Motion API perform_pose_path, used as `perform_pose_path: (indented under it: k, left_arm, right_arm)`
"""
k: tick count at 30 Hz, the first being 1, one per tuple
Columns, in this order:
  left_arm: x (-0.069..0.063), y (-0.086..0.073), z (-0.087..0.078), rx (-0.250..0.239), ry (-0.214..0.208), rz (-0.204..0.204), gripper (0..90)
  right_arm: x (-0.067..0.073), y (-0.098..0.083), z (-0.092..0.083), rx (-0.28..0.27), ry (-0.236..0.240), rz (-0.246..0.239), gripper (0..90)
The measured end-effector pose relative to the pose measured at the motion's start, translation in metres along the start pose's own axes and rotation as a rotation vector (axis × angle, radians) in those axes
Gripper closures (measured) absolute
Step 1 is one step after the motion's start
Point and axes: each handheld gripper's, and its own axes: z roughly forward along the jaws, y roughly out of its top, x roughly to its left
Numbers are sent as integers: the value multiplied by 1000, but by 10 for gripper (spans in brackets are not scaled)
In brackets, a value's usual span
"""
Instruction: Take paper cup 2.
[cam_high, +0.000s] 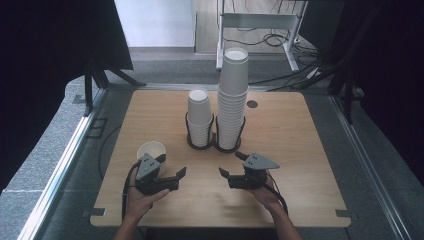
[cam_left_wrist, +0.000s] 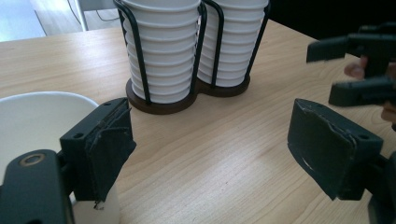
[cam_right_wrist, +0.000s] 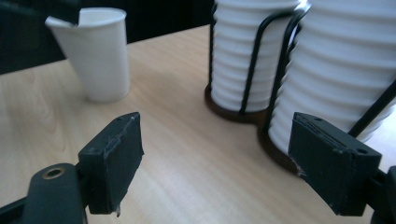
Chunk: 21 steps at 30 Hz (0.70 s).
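Your left gripper (cam_high: 172, 176) has its jaws spread and pinches nothing; the single white paper cup (cam_high: 151, 153) stands upright on the light wooden tabletop (cam_high: 300, 150), just outside that gripper's left jaw rather than between the pads; in the left gripper view the cup's rim (cam_left_wrist: 42, 100) sits against the outer side of the left pad, and whether they touch I cannot tell. Your right gripper (cam_high: 231, 164) also stands wide, nothing between its pads, hovering near the black wire two-post cup holder (cam_high: 214, 140) with its short stack of white paper cups (cam_high: 199, 117) and its tall stack of white paper cups (cam_high: 233, 95).

The relation that matters: the loose cup lies to the left of your left jaws, its long axis vertical, mouth up; the left hand is much the nearer, the right being well apart from it across the table. I judge that to take the cup you would shift the left gripper sideways towards it, so the wall comes between the pads, before closing; closing now would catch only air.
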Motion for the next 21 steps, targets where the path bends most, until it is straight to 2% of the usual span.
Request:
perform_pose_path:
  k: [4, 5, 8, 10, 18, 21]
  left_arm:
    - [0, 0, 1, 1, -10, 3, 144]
    - [-1, 0, 2, 2, -14, 7, 145]
    - [-2, 0, 3, 6, -18, 12, 145]
    - [-5, 0, 3, 8, -22, 15, 145]
    - [-12, -3, 10, 39, -18, 41, 145]
    - [-14, -4, 15, 57, -16, 50, 145]
  right_arm:
    - [-10, 14, 2, -8, -22, -2, 178]
    - [-17, 23, 2, -13, -35, 4, 174]
    - [-24, 30, 3, -17, -47, 6, 159]
    - [-34, 40, 2, -23, -54, 25, 146]
    - [-48, 57, -1, -37, -74, 18, 137]
    - [-56, 65, -2, -59, -89, 24, 136]
